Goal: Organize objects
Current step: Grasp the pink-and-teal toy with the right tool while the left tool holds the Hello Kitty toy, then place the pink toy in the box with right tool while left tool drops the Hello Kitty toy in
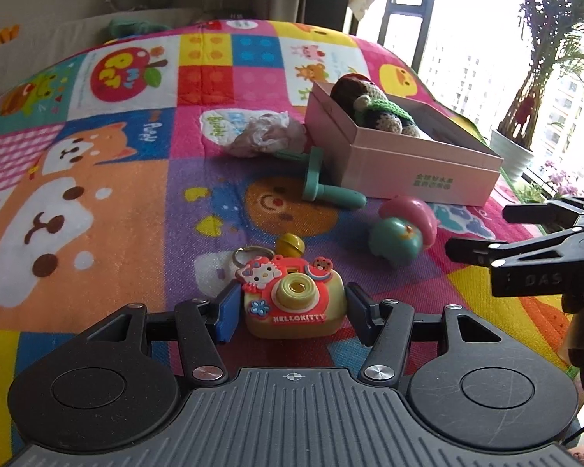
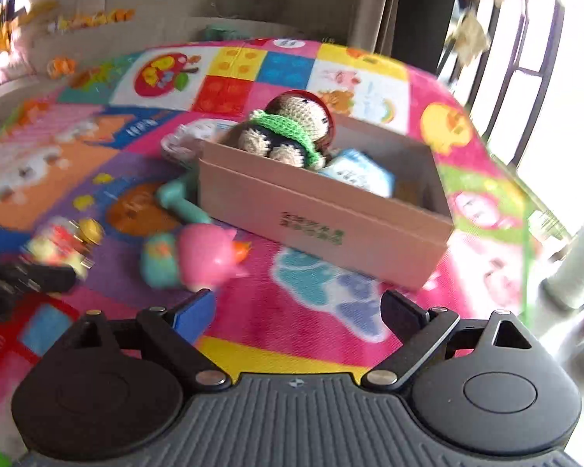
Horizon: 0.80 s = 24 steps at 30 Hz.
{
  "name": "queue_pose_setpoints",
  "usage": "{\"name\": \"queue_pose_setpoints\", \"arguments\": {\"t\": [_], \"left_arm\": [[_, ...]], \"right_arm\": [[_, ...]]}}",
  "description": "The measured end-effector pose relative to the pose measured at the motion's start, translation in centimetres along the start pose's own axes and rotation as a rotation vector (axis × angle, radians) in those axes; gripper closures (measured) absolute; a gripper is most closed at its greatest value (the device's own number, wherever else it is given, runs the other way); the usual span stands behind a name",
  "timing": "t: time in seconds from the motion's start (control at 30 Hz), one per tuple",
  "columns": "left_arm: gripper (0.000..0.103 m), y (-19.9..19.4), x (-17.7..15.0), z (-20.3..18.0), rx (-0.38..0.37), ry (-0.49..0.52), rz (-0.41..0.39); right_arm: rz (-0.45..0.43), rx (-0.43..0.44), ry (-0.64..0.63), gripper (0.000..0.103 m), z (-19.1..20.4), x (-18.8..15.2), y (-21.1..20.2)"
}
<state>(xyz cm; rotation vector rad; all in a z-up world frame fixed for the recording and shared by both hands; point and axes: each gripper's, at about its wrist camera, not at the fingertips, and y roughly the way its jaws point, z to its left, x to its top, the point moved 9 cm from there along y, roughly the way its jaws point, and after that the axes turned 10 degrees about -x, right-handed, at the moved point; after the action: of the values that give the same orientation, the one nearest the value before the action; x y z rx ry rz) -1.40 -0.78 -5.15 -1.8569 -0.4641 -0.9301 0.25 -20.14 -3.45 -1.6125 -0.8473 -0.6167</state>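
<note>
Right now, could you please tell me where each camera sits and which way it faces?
Left wrist: on the left gripper, looking down at the mat; its fingers flank the toy camera, the right gripper at the edge.
Right wrist: on the right gripper, fingers open and empty, facing the box.
Shared: box, knitted doll, pink-capped toy, toy camera.

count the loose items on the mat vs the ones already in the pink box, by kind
On the mat:
toy camera keychain: 1
pink-capped toy figure: 1
teal handled toy: 1
crumpled wrapper: 1
In the pink box:
crochet doll: 1
blue-white carton: 1
Total: 6
</note>
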Motion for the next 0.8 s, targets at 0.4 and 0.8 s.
{"name": "queue_pose_setpoints", "arguments": {"t": [0.4,0.8], "left_arm": [[0.042,-0.1,-0.1,0.0,-0.001,-0.005,-0.004],[0.042,0.0,-0.2,-0.2,0.011,0.006,0.0]], "right_arm": [[0.031,0.17,-0.033,0.009,4.9,2.2,3.1],[0.002,0.2,-0.086,0.034,3.1,2.0,-0.3]]}}
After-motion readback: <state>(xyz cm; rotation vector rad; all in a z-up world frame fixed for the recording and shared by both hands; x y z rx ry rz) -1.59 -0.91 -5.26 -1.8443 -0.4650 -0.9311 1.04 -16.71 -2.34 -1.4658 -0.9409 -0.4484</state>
